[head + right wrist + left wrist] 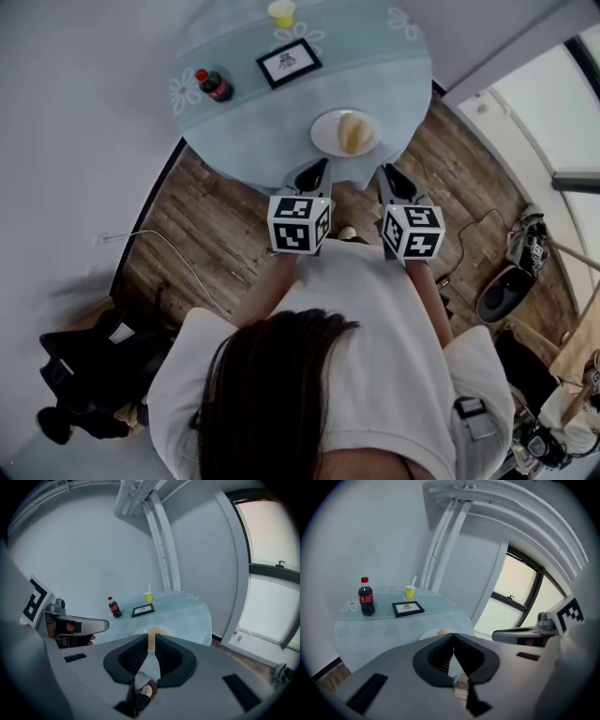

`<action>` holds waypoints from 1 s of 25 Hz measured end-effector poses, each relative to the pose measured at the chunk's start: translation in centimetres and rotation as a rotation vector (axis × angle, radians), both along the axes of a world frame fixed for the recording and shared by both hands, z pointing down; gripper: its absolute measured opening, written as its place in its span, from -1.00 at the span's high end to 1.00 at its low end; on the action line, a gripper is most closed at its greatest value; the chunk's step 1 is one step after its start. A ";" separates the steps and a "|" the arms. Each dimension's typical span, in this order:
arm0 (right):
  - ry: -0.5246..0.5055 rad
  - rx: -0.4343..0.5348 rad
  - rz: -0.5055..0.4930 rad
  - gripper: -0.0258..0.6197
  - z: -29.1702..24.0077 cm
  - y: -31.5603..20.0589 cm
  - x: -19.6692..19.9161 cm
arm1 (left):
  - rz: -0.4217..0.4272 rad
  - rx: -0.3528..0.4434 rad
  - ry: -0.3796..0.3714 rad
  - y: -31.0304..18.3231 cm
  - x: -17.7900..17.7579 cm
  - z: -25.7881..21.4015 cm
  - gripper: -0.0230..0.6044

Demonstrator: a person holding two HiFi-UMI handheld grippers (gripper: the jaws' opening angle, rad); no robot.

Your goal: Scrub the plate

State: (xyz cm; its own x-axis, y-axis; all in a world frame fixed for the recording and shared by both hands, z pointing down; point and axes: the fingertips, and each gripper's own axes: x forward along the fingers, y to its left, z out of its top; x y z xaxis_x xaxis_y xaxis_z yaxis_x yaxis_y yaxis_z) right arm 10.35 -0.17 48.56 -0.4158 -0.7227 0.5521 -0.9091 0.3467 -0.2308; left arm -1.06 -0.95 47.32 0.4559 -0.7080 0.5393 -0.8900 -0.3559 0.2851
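The plate (pixel 345 132) lay on the table (pixel 272 122) just ahead, between my left claw (pixel 317 167) and right claw (pixel 390 173); both had jaws pressed together, empty.

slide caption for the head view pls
Left claw and right claw, both shut and empty, at the edge of a round table, short of a white plate bearing a tan item.

Round blue-clothed table (pixel 253 127) stands on wood floor (pixel 225 234) by white walls (pixel 84 141) (bright window (pixel 515 606)).
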 end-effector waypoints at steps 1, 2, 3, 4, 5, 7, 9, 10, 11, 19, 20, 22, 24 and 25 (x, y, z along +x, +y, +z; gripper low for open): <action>0.002 0.000 0.005 0.80 0.0 -0.3 -0.1 | 0.007 -0.002 0.001 -0.4 -0.1 0.1 0.90; 0.003 -0.001 0.011 0.80 0.1 -0.5 -0.2 | 0.015 -0.003 0.002 -0.7 -0.3 0.2 0.90; 0.002 -0.004 0.017 0.80 0.2 -0.8 -0.4 | 0.022 -0.005 0.003 -1.1 -0.4 0.3 0.89; 0.002 -0.011 0.023 0.80 0.3 -1.1 -0.5 | 0.029 -0.006 0.004 -1.5 -0.5 0.4 0.90; 0.001 -0.021 0.028 0.80 0.5 -1.4 -0.6 | 0.035 -0.007 0.006 -1.9 -0.7 0.4 0.90; 0.000 -0.039 0.041 0.80 0.8 -2.1 -0.8 | 0.045 -0.010 0.009 -2.7 -1.0 0.4 0.89; -0.003 -0.054 0.055 0.80 1.1 -2.7 -1.2 | 0.056 -0.015 0.009 -3.4 -1.5 0.6 0.89; -0.004 -0.061 0.062 0.80 1.3 -3.0 -1.5 | 0.061 -0.017 0.009 -3.8 -1.8 0.7 0.90; -0.003 -0.066 0.068 0.80 1.4 -3.3 -1.7 | 0.066 -0.019 0.010 -4.2 -2.2 0.7 0.90; 0.006 -0.101 0.140 0.79 2.4 -6.1 -3.1 | 0.090 -0.009 0.020 -7.9 -4.6 0.4 0.90; 0.007 -0.106 0.149 0.79 2.6 -6.3 -3.2 | 0.102 -0.008 0.020 -8.2 -4.7 0.4 0.90; 0.010 -0.120 0.163 0.78 2.9 -6.5 -3.3 | 0.132 -0.013 0.019 -8.4 -4.6 0.4 0.89; 0.005 -0.137 0.175 0.72 3.1 -6.8 -3.2 | 0.154 -0.019 0.017 -8.7 -4.5 0.4 0.90; 0.000 -0.147 0.184 0.66 3.2 -6.9 -3.0 | 0.159 -0.022 0.017 -9.0 -4.5 0.3 0.90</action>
